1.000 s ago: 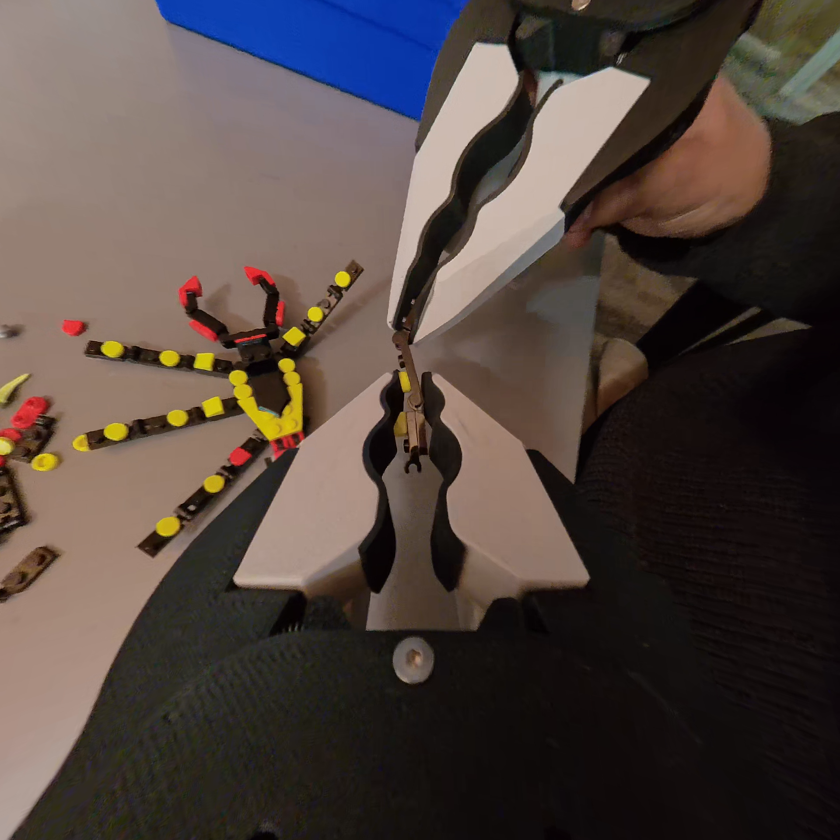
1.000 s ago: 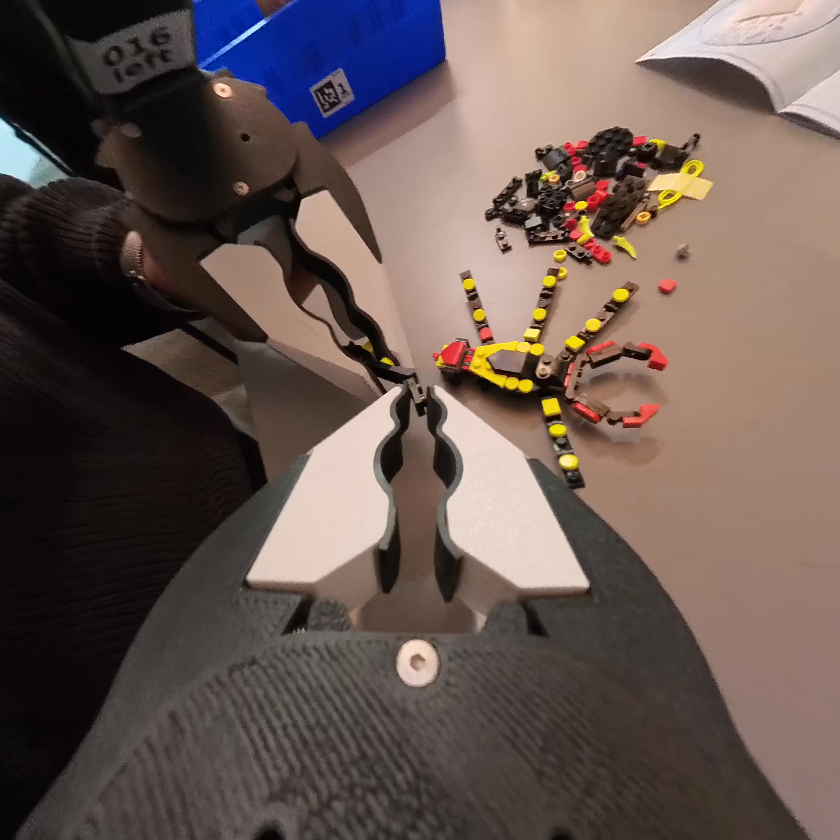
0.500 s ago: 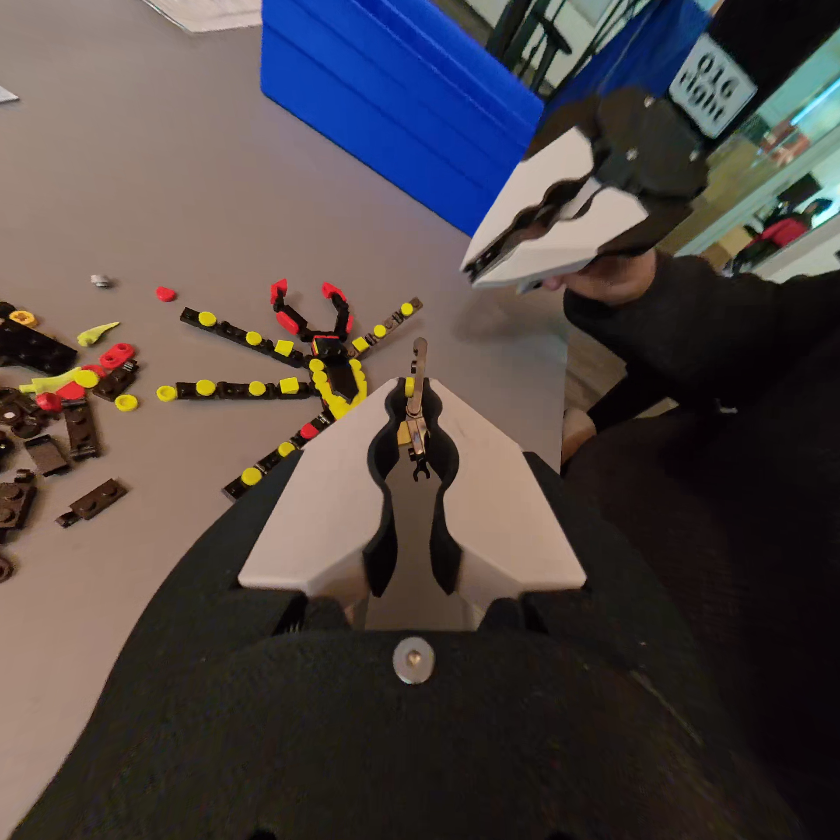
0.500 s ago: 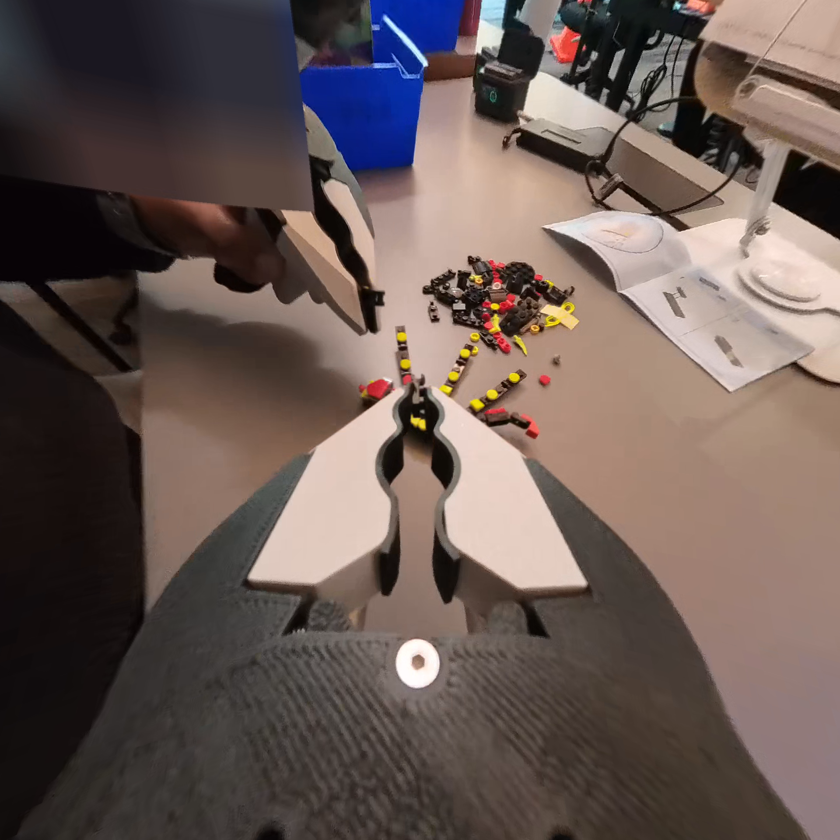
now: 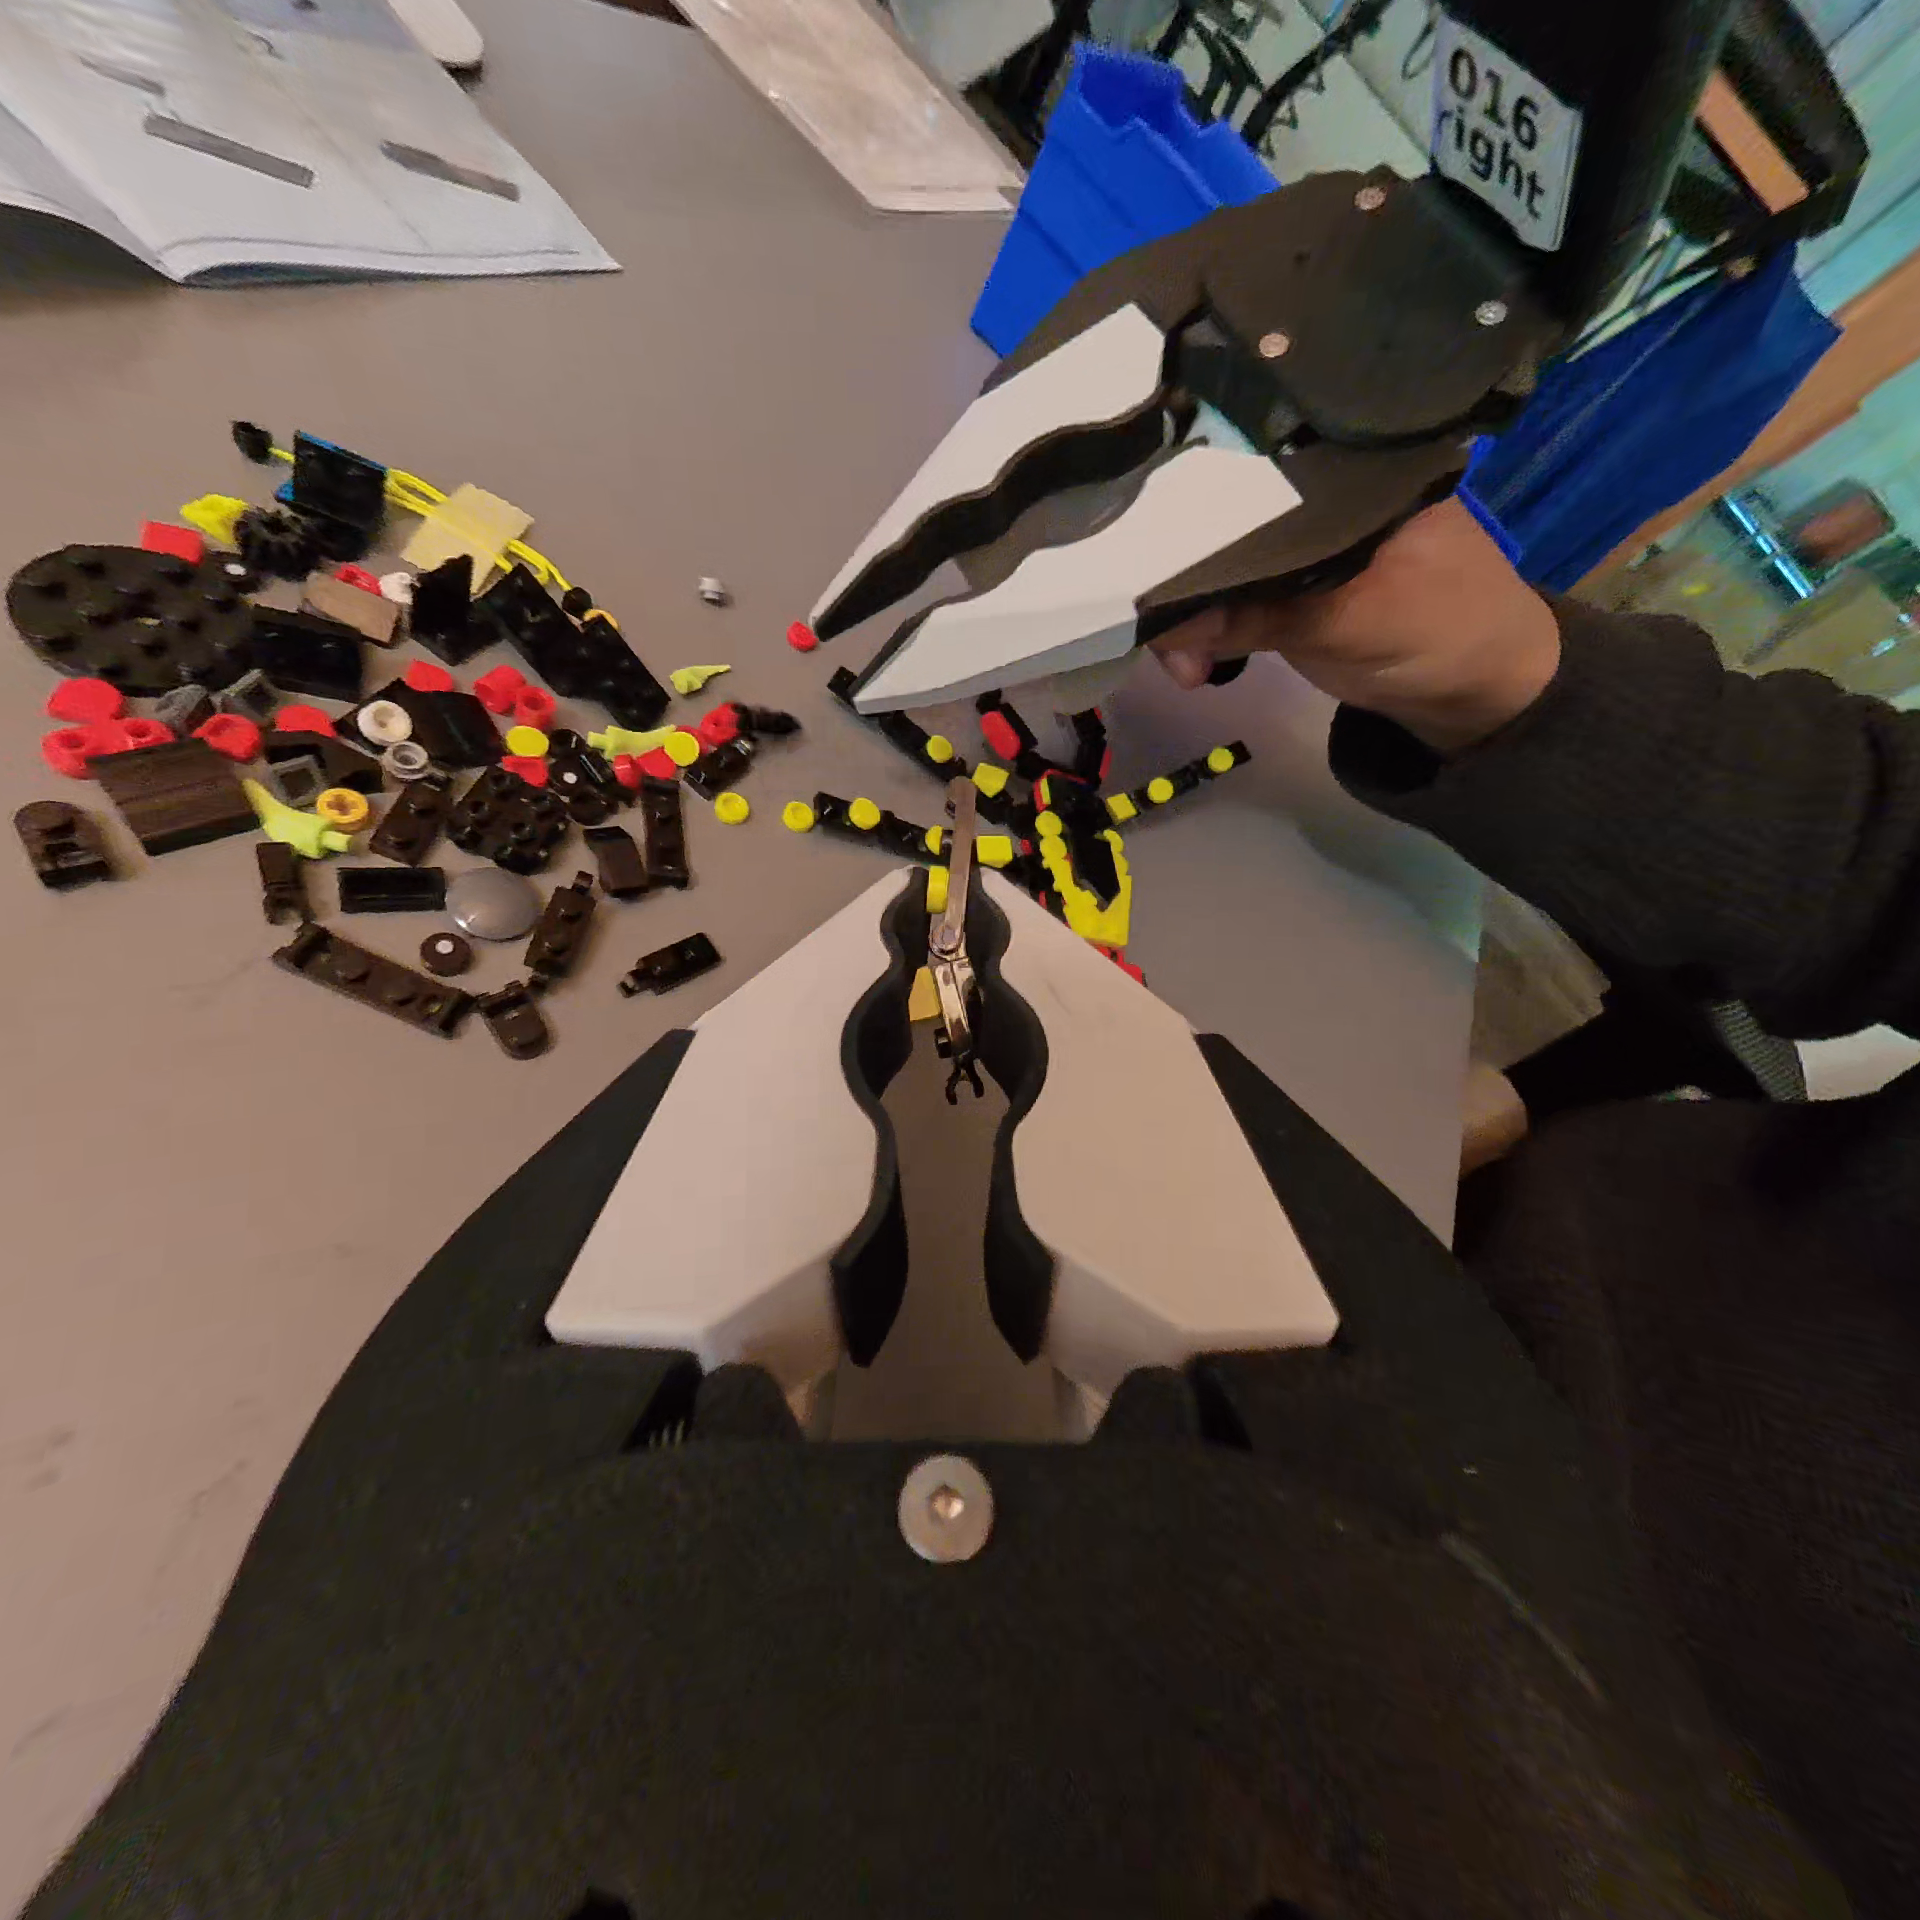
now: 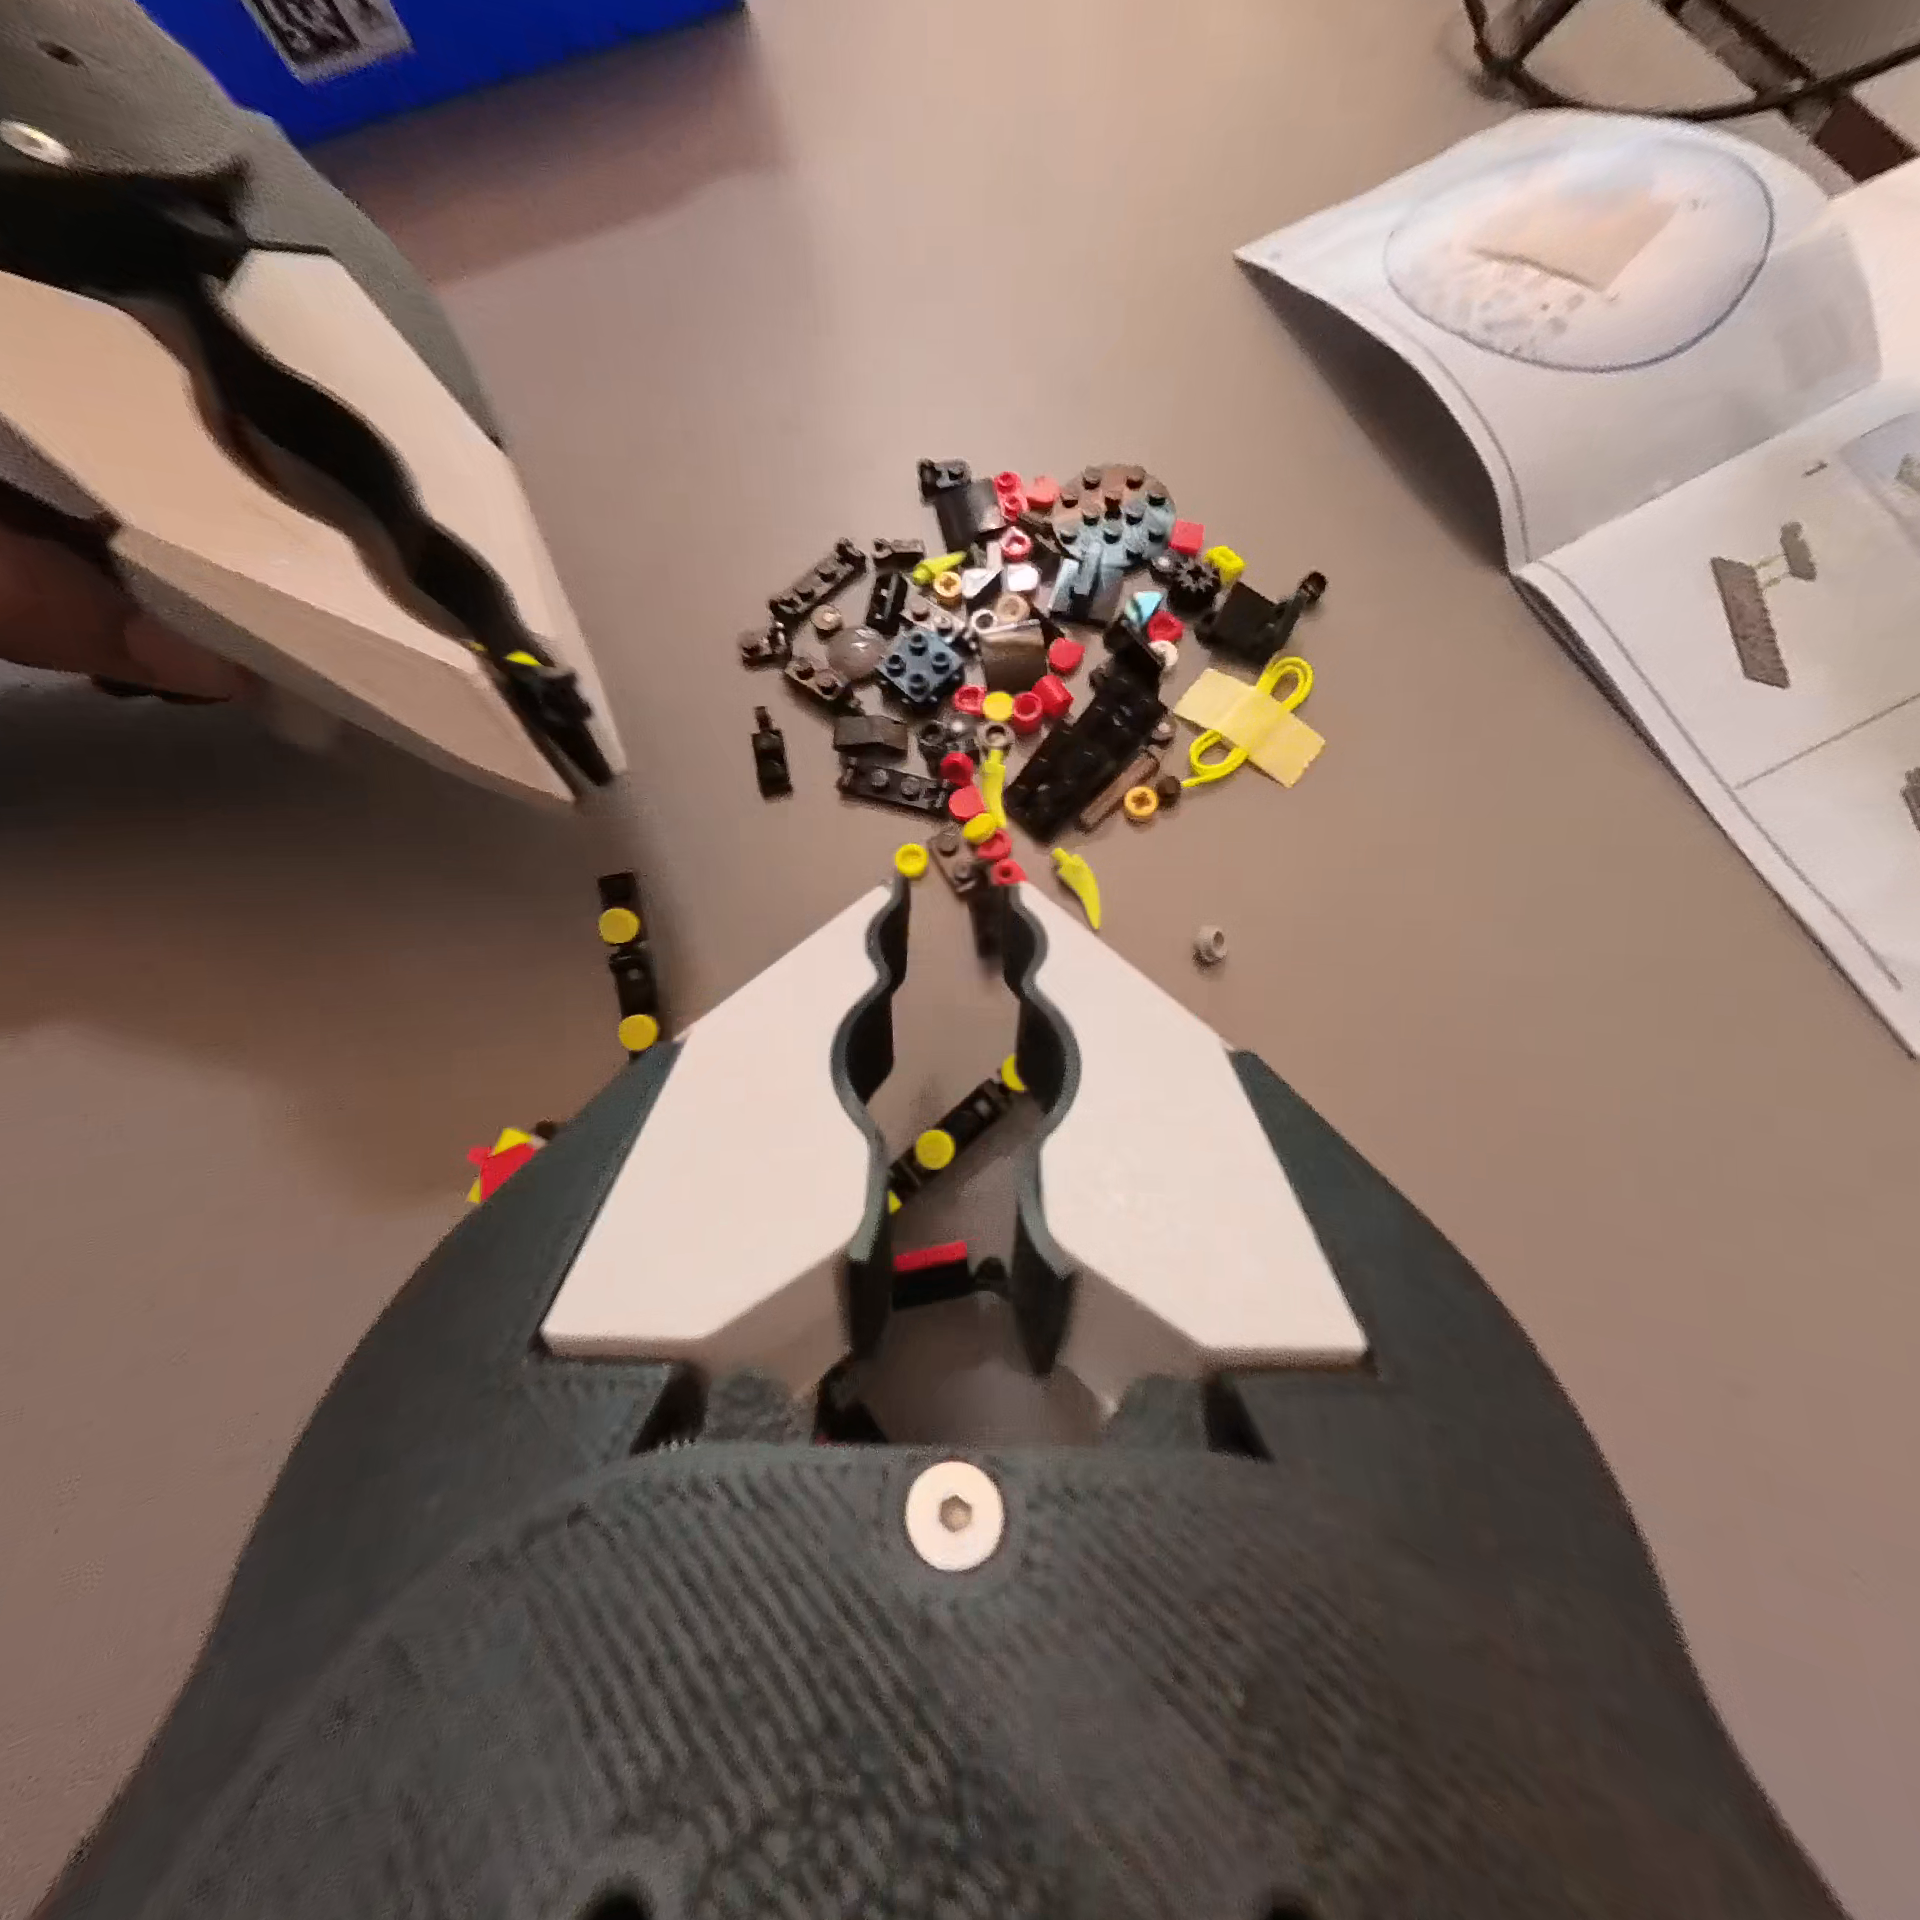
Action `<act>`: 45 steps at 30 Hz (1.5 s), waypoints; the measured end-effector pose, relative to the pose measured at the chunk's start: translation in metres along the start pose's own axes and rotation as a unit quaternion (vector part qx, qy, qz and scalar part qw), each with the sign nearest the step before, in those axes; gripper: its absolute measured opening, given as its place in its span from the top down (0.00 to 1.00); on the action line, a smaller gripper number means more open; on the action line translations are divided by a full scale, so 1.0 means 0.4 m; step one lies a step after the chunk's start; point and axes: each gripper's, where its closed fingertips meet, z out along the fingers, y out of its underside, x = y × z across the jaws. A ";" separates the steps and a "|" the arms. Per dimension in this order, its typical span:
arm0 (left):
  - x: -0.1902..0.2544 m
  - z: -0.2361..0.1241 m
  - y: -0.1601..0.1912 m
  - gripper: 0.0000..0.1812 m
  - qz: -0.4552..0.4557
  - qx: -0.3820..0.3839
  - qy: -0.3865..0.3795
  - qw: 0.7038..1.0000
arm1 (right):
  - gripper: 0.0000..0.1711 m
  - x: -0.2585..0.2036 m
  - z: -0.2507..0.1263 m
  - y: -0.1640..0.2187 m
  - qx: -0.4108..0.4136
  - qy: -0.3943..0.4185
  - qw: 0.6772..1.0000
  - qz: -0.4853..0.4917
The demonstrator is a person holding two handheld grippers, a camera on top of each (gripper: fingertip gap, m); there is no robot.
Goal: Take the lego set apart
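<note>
My left gripper (image 5: 951, 883) is shut on a thin dark leg piece (image 5: 956, 935) with a yellow stud, held above the table. It also shows at the upper left of the right wrist view (image 6: 551, 717). The black, yellow and red spider-like lego model (image 5: 1075, 842) lies flat on the grey table just beyond the left gripper. My right gripper (image 6: 961, 899) is open, low over the near edge of the pile of loose parts (image 6: 1039, 644), with a small dark piece (image 6: 987, 925) lying between its tips. The model's legs (image 6: 629, 956) lie partly under the right gripper.
The pile of loose parts (image 5: 416, 727) spreads to the left of the model. An open instruction booklet (image 6: 1662, 416) lies at the right. A blue bin (image 5: 1122, 208) stands at the back. A person's hand and dark sleeve (image 5: 1558, 727) hold the right gripper. My hands' fingertips stand some 7 cm from each other.
The right gripper has pulled away from the left gripper, moved over the edge of the loose pile, and opened. The left gripper still holds the leg piece.
</note>
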 end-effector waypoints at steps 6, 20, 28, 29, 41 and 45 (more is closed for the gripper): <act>0.019 0.000 0.002 0.98 0.019 -0.001 0.008 1.000 | 0.87 -0.005 -0.113 -0.047 0.061 0.022 0.998 -0.024; 0.181 0.054 0.049 0.98 0.168 -0.048 0.086 0.981 | 0.68 -0.279 -0.295 -0.019 0.294 0.030 0.925 -0.240; 0.245 0.066 0.112 0.98 0.269 -0.095 0.121 0.951 | 0.89 -0.309 -0.230 0.058 0.198 -0.082 0.958 -0.191; 0.248 0.068 0.118 0.98 0.278 -0.100 0.120 0.948 | 0.93 -0.313 -0.227 0.061 0.198 -0.081 0.956 -0.199; 0.267 0.067 0.122 0.91 0.291 -0.090 0.132 0.943 | 0.98 -0.326 -0.225 0.065 0.183 -0.093 0.956 -0.211; 0.257 0.062 0.108 0.92 0.271 -0.080 0.133 0.950 | 0.98 -0.308 -0.233 0.071 0.182 -0.091 0.957 -0.205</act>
